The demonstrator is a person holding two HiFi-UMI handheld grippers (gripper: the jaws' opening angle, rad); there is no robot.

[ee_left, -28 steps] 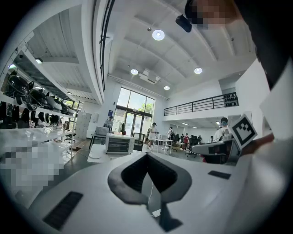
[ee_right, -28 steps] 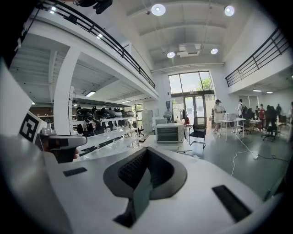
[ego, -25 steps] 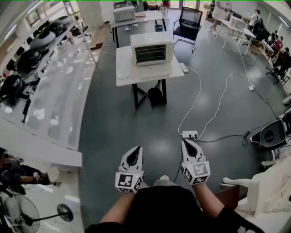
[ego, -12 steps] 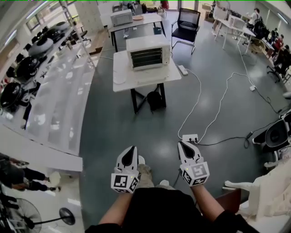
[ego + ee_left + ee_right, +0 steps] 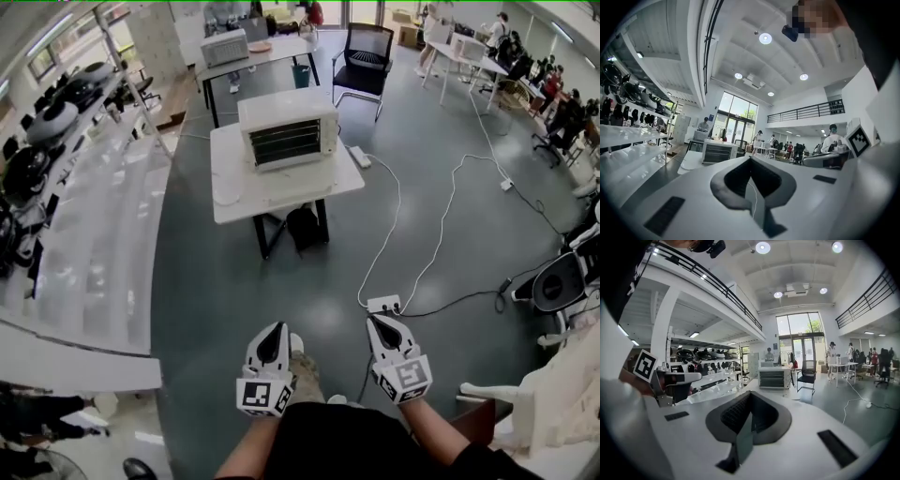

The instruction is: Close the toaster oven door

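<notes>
Both tongs are shut with nothing in them: left gripper and right gripper sit low by our waist, jaws together. The toaster oven is on the white table, well apart from us across open floor. Its door looks folded down flat in front, but it's too small to be sure. Step in hand, as we read it: the approach. We head straight for the table front, passing left of the power strip and white cables on the floor. Closed jaws are fine here. We'd put a closed tip under the door's front edge, swing it up and push until it seats, without shoving the oven back.
</notes>
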